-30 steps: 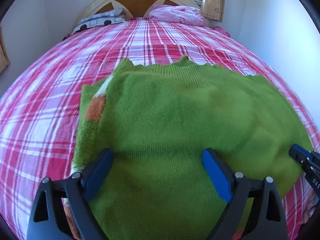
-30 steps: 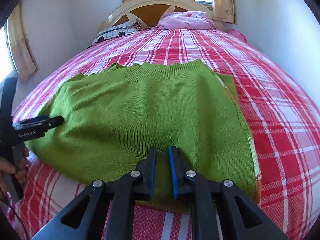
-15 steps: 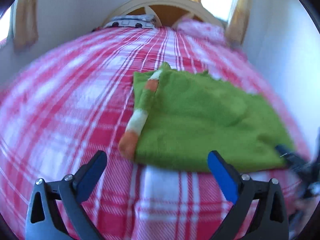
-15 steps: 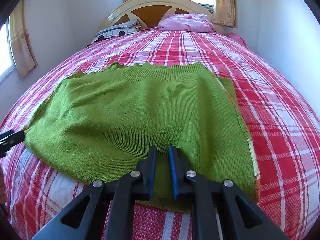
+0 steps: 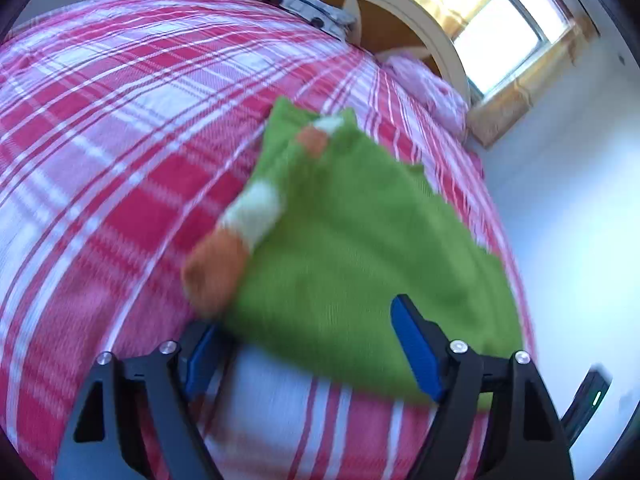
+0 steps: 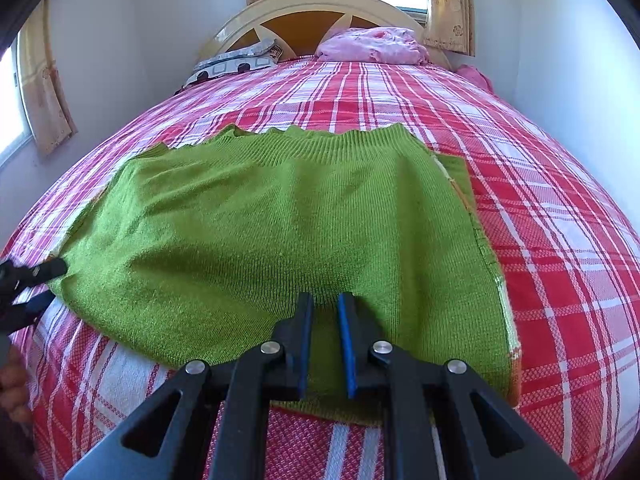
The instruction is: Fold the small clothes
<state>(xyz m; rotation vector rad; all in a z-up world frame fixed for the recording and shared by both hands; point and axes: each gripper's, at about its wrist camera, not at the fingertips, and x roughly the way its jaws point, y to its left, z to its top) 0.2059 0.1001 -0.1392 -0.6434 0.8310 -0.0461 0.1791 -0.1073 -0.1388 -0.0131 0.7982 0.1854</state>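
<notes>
A green knit sweater [image 6: 280, 220] lies flat on the red plaid bed [image 6: 560, 220]. Its orange and white striped sleeve [image 5: 240, 224] is folded along the left side. My right gripper [image 6: 325, 316] is shut on the sweater's near edge, with green knit pinched between the blue pads. My left gripper [image 5: 308, 332] is at the sweater's near left corner and is rolled to one side. Its jaws are closing with the corner between them; one finger [image 5: 200, 348] reaches under the edge and the other lies on top. The right wrist view shows the left gripper [image 6: 50, 284] at that corner.
A cream and wood headboard [image 6: 320, 12] stands at the far end, with a pink bundle [image 6: 372, 46] and a patterned pillow [image 6: 236, 64] in front. White walls close in on both sides. A curtained window [image 5: 504, 28] is behind. A hand [image 6: 12, 380] shows at the left edge.
My left gripper drew back off the sweater, swung to its left corner and rolled, and its jaws have narrowed. The right gripper and the sweater edge it pinches kept still.
</notes>
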